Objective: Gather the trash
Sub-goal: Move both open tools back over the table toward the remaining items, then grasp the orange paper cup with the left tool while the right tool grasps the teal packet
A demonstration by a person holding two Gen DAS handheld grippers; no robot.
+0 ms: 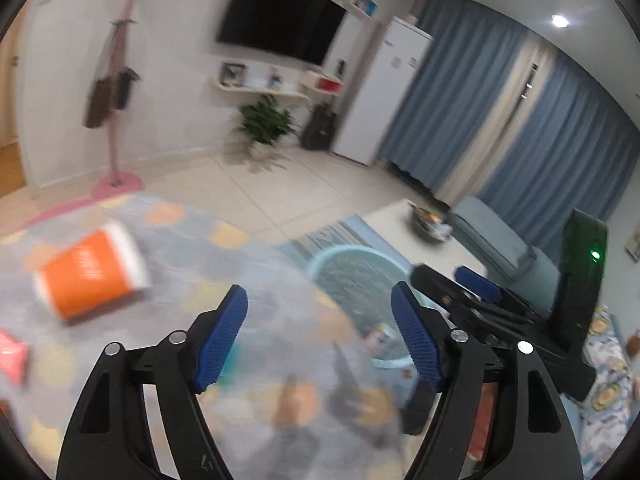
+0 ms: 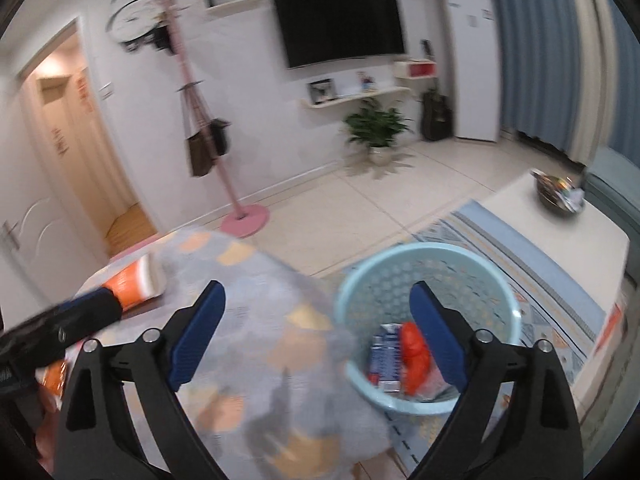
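An orange paper cup [image 1: 90,270] with a white rim lies on its side on the patterned tablecloth [image 1: 224,264], left of my open, empty left gripper [image 1: 320,304]. The cup also shows in the right wrist view [image 2: 136,282], partly hidden behind the left gripper's body. A light blue mesh basket [image 2: 430,402] stands on the floor beside the table and holds a blue-white carton [image 2: 385,356] and a red wrapper [image 2: 416,350]. My right gripper [image 2: 320,300] is open and empty, above the table edge and basket. A pink wrapper [image 1: 12,356] lies at the table's left edge.
A white coffee table [image 2: 568,248] with a dark bowl [image 2: 556,194] stands right of the basket on a striped rug. A pink coat stand [image 2: 244,216], a potted plant [image 2: 376,128] and a white fridge [image 2: 472,56] stand along the far wall.
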